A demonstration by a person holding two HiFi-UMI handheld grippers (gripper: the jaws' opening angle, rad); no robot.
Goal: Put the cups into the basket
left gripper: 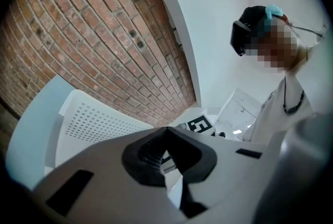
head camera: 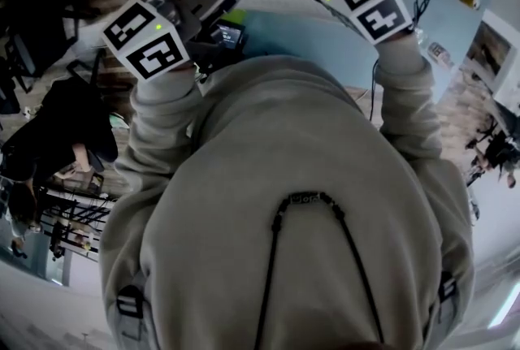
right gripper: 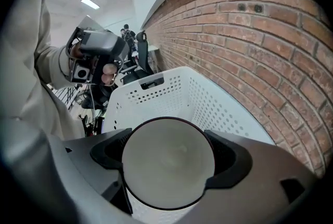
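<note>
Right under the head camera is the person's grey jumper point(head camera: 284, 178), with both arms held out in front. On the left side, the left gripper point(left gripper: 167, 137) has its jaws pressed together, and nothing is between them. On the right side, the right gripper point(right gripper: 169, 151) has its jaws partly apart and squeezes a round cup point(right gripper: 167, 176) from both sides. Just past the cup is a white basket point(right gripper: 171, 95) with lots of little holes. It sits on a light blue table point(head camera: 325, 40). Behind the basket is a red brick wall point(right gripper: 250, 51).
</note>
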